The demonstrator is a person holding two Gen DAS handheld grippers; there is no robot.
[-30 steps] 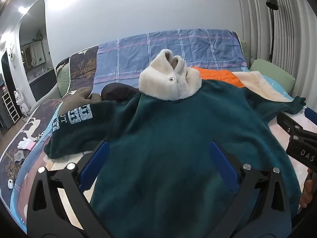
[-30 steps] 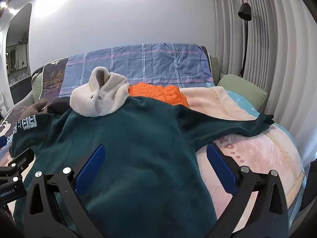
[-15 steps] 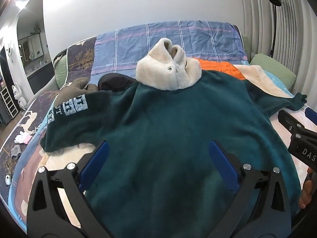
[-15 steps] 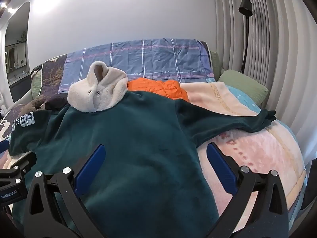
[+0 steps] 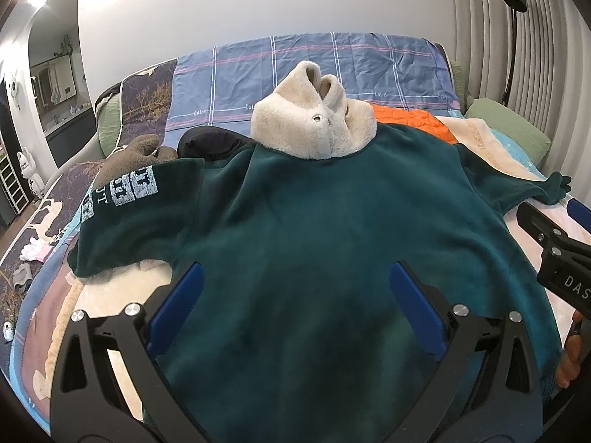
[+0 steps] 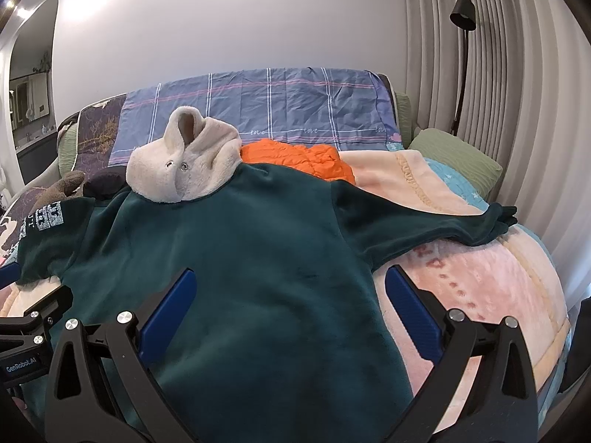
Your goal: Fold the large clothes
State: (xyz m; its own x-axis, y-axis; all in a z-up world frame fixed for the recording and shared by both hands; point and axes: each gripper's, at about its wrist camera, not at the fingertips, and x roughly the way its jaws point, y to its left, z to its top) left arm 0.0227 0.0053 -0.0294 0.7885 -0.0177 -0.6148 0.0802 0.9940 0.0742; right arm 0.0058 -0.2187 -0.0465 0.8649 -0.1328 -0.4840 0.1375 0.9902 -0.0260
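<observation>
Green fleece (image 5: 332, 258) (cream hood) spread flat

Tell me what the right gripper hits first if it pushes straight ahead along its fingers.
Most likely the dark green sweater: its body fills the gap between the open right gripper fingers. Depth is unclear, but nothing else shows in front.

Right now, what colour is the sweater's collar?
Cream, fluffy collar on the dark green sweater; clearest in left wrist view.

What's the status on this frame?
Left gripper and right gripper open, empty. Green fleece spread flat, unfolded. Orange jacket beside its collar.
</observation>
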